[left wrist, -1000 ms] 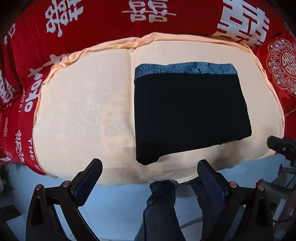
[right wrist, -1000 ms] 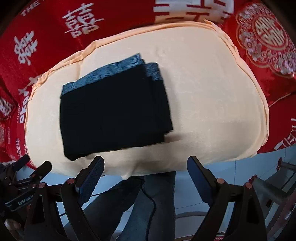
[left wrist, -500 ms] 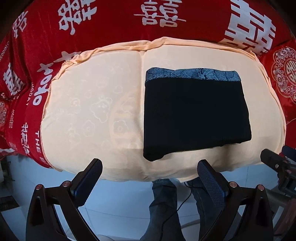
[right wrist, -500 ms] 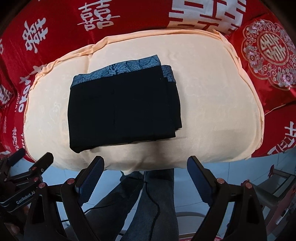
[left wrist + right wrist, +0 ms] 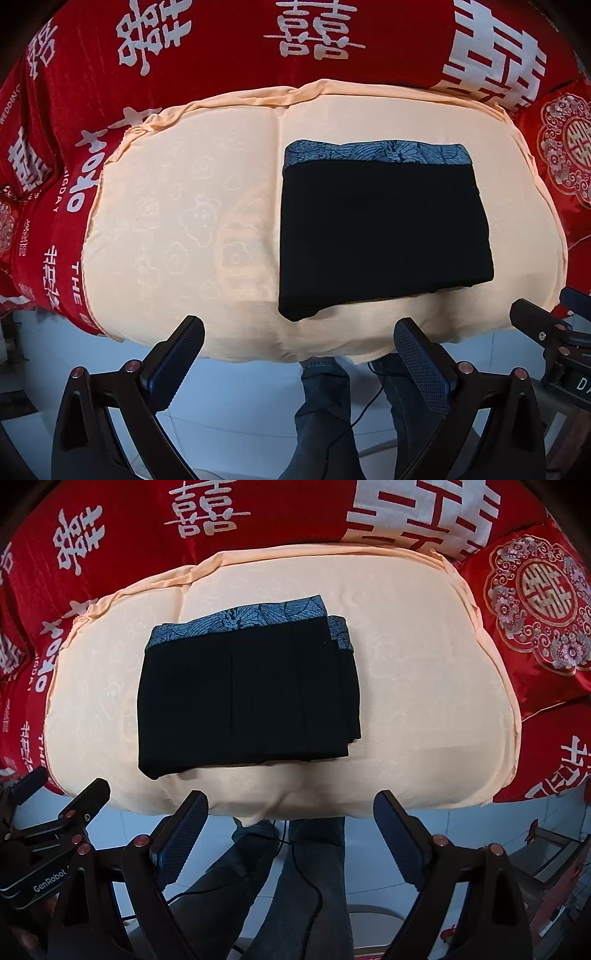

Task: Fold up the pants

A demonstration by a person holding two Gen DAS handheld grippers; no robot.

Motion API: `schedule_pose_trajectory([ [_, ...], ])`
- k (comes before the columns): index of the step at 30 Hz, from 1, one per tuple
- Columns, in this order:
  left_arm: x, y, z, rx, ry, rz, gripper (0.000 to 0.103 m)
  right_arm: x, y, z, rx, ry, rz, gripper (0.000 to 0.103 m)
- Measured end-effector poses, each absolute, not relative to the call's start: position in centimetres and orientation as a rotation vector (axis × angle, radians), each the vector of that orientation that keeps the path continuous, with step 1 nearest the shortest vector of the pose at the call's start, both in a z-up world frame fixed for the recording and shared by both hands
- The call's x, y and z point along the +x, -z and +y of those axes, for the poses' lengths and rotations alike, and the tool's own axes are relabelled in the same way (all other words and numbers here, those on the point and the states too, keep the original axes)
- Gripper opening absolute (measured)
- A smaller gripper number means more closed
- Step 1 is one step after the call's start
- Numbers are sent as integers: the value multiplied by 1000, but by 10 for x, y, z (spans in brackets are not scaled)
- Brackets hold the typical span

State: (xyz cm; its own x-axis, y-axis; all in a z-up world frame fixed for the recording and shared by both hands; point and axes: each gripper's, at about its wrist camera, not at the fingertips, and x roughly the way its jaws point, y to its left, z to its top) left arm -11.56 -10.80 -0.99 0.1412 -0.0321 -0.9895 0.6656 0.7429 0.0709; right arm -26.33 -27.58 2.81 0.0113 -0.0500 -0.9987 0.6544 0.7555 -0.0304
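Observation:
The black pants (image 5: pixel 384 236) lie folded into a neat rectangle on the peach cloth (image 5: pixel 177 221), with a blue patterned waistband along the far edge. They also show in the right wrist view (image 5: pixel 247 698). My left gripper (image 5: pixel 301 354) is open and empty, held off the near edge of the surface, well short of the pants. My right gripper (image 5: pixel 291 827) is open and empty, also back from the near edge. Neither touches the pants.
A red cloth with white characters (image 5: pixel 314 40) covers the surface under and behind the peach cloth. A red embroidered cushion (image 5: pixel 543 602) sits at the right. The person's legs in jeans (image 5: pixel 295 871) stand on a pale tiled floor below the edge.
Both grippers have drawn back and up from the surface, so the pants sit farther away in both views. The pants have not moved. Both grippers stayed open.

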Motion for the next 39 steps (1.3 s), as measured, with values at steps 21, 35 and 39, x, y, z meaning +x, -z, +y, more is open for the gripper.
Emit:
schedule_pose_trajectory([
  [21,-127,4,-117,612,566,1329,103,-269,-33,-277,524,610,1446,93],
  [35,-128,3,-117,641,568,1300,103,-261,-32,-267,475,605,1456,93],
  [39,-129,3,-117,638,566,1303,103,-258,-32,-265,467,601,1457,93],
])
